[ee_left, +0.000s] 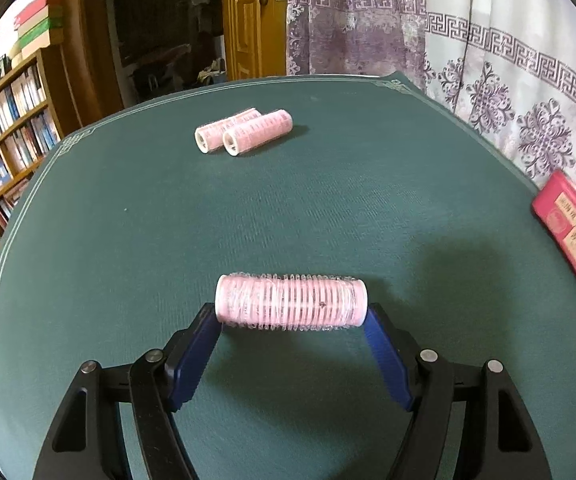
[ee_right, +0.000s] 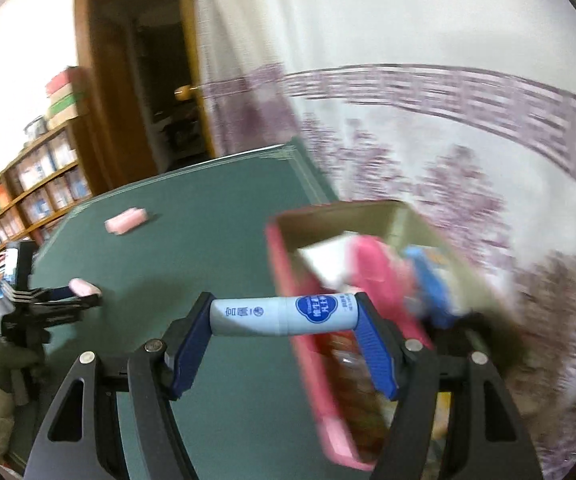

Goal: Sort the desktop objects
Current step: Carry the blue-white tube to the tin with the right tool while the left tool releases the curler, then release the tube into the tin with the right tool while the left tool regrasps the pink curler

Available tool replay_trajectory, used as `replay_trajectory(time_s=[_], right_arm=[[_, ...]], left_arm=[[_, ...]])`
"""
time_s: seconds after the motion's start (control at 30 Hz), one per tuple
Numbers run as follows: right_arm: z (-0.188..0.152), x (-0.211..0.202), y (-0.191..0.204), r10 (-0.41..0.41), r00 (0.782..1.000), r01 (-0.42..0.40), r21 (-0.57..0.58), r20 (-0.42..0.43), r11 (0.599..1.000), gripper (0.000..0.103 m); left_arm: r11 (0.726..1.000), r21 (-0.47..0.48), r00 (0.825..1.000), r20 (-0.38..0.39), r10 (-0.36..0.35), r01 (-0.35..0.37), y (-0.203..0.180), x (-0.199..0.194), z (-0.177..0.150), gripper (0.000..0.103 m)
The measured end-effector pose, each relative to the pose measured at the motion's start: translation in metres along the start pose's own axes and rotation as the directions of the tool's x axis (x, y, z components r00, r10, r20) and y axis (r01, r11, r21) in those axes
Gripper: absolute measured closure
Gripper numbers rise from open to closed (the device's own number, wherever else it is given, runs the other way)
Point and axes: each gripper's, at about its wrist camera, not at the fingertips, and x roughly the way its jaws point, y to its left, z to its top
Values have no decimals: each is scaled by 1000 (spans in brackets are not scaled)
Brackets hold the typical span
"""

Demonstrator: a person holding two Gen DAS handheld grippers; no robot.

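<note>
The left gripper (ee_left: 291,316) has a pink hair roller (ee_left: 291,302) clamped lengthwise, one blue finger (ee_left: 192,354) pressed on each end, so the jaws stand about as wide as the roller is long. It hangs crosswise just above the green table (ee_left: 128,240), with its shadow on the cloth beneath. Further back on the table, two more pink rollers (ee_left: 244,131) lie side by side, touching, well apart from the one being held. At the right edge of that view a red box (ee_left: 571,232) pokes in. Over on the other side, the right gripper (ee_right: 284,316) grips a white and blue tube (ee_right: 284,315) the same way, end to end between its blue fingers (ee_right: 375,354), jaws spread to the tube's length. The tube has a blue label with white writing. It hangs right at the near left edge of the red box (ee_right: 307,360), partly over the table and partly over the box rim. The box is open and already holds a jumble: something pink, something blue, something white, all too blurred to name. From this side the left gripper (ee_right: 84,292) shows at the far left with its pink roller (ee_right: 82,286), and the pair of rollers (ee_right: 126,221) sits as a pink smear further back. A patterned white and purple curtain (ee_left: 487,60) hangs behind the table, with a bookshelf (ee_left: 4,128) off to the left.
</note>
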Motion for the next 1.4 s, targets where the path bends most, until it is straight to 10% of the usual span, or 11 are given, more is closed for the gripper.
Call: replay_trajectory(time_s=[0.3, 0.73, 0.87, 1.4], right_arm=[[-20, -9, -69, -44, 999, 47, 138, -25, 989, 31], [-28, -3, -65, 3, 1000, -2, 130, -10, 992, 31], [-31, -1, -66, 11, 1000, -9, 137, -17, 991, 30], [-26, 5, -72, -58, 998, 55, 131, 15, 990, 27]], left_arm=[[999, 44, 998, 67, -17, 14, -35, -25, 9, 28], [998, 53, 998, 65, 18, -21, -37, -29, 11, 43], [997, 32, 995, 73, 64, -67, -31, -21, 13, 24], [975, -222, 1000, 10, 11, -9, -3, -1, 7, 12]])
